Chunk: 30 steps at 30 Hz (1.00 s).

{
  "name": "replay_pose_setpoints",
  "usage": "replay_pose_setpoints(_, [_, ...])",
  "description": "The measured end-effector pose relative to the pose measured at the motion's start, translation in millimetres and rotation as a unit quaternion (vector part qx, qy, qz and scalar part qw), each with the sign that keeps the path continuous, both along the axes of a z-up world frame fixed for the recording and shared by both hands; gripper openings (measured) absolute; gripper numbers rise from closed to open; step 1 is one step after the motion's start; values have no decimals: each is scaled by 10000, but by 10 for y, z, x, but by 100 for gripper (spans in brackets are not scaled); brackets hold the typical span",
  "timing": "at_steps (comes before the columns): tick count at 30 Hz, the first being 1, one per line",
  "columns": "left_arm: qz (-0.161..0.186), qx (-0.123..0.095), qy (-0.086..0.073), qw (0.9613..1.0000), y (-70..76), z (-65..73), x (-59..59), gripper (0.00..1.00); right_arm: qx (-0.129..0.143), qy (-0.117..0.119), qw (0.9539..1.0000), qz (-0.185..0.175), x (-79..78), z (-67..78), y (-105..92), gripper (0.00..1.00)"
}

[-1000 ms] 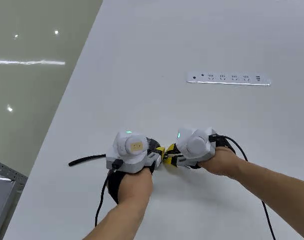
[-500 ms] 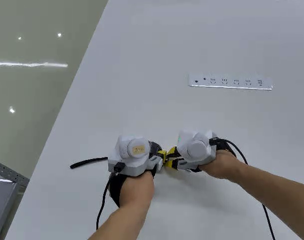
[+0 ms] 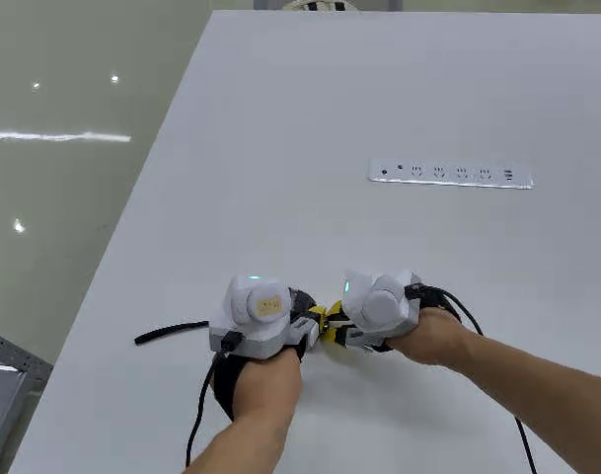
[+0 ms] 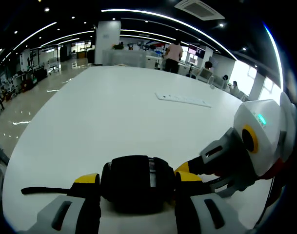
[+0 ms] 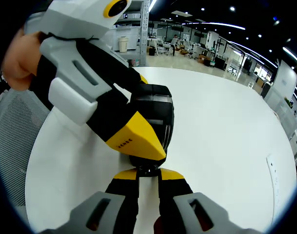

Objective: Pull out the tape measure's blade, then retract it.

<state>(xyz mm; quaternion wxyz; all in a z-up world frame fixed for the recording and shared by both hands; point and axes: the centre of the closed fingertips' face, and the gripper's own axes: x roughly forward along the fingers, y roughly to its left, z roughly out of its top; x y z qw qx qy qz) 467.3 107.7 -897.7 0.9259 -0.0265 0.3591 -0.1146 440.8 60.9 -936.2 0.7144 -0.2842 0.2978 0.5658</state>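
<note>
Left gripper [image 4: 137, 181] jaws clamp tape measure [image 5: 153, 114]; right gripper [image 5: 148, 174] jaws pinch blade tip [image 5: 148, 170]; both still together.

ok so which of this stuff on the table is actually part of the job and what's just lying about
In the job: tape measure, clamped in the left hand-held gripper; right hand-held gripper, shut on its edge.
Just lying about: power strip, further back on the table; black strap, attachment unclear.
</note>
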Motion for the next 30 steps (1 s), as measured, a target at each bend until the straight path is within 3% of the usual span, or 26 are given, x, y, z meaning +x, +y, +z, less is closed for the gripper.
replay_pose_setpoints(18, [69, -99, -59, 9999, 2, 24, 2, 59, -72, -5, 9998, -206, 13, -12, -17, 17])
replay_pose_setpoints(25, [-15, -112, -35, 9999, -1, 31, -17, 59, 55, 193, 9979, -609, 27, -4, -52, 20])
replay_pose_setpoints(30, [-68, -92, -75, 9999, 2, 53, -22, 59, 91, 193, 9969, -763, 16, 31, -85, 23])
